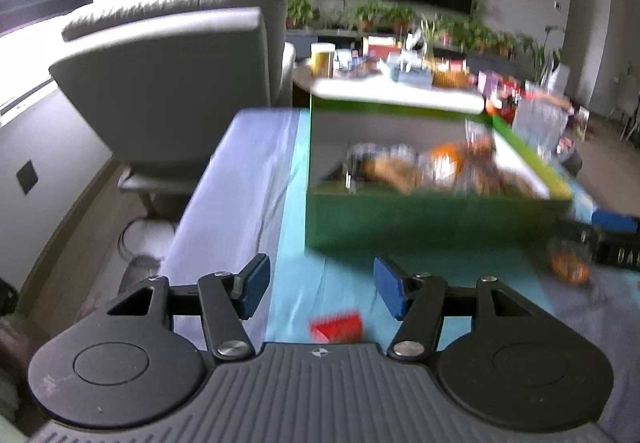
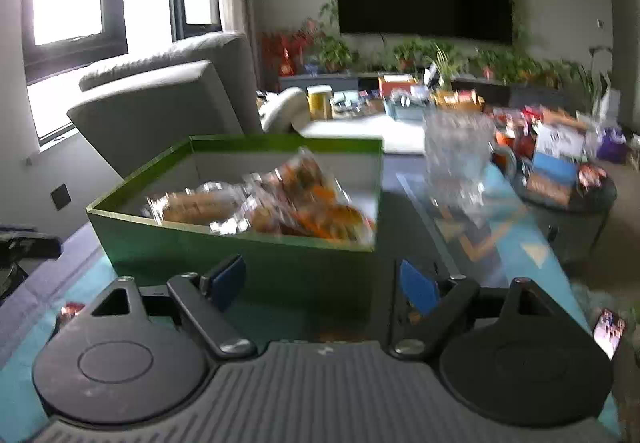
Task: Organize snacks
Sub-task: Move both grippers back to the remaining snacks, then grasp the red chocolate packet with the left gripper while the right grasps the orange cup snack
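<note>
A green box (image 1: 432, 219) (image 2: 240, 259) stands on the cloth-covered table, filled with several clear-wrapped orange and brown snack packs (image 1: 424, 167) (image 2: 272, 207). My left gripper (image 1: 320, 285) hangs open in front of the box's left corner, nothing between its blue pads. A small red packet (image 1: 338, 327) lies on the cloth just under it. An orange snack pack (image 1: 570, 263) lies right of the box, by the other gripper's black body. My right gripper (image 2: 322, 283) is open before the box's near right corner, its jaws empty.
A grey armchair (image 1: 168, 83) stands left of the table. A clear plastic jar (image 2: 458, 155) rises behind the box on the right. A small packet (image 2: 610, 329) lies at the right edge. A cluttered table (image 1: 400, 71) and plants stand farther back.
</note>
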A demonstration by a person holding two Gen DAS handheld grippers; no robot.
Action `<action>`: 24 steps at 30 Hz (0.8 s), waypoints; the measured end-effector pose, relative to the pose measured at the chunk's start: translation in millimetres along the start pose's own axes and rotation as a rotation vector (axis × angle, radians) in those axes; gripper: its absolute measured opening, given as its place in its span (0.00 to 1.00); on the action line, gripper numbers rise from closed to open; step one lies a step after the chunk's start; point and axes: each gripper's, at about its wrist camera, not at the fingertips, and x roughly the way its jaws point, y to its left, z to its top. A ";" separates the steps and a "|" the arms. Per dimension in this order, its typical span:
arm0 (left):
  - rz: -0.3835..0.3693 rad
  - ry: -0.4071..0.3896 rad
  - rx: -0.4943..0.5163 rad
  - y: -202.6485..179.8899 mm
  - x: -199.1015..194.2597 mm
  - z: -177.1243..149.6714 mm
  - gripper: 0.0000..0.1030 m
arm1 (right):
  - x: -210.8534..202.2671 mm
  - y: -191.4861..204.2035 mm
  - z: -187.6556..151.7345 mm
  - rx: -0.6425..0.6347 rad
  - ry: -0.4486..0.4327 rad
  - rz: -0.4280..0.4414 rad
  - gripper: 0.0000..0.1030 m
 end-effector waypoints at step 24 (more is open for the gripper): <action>-0.049 0.129 -0.006 -17.6 27.3 -32.4 0.34 | 16.2 -12.8 -34.9 -0.001 0.120 -0.062 0.59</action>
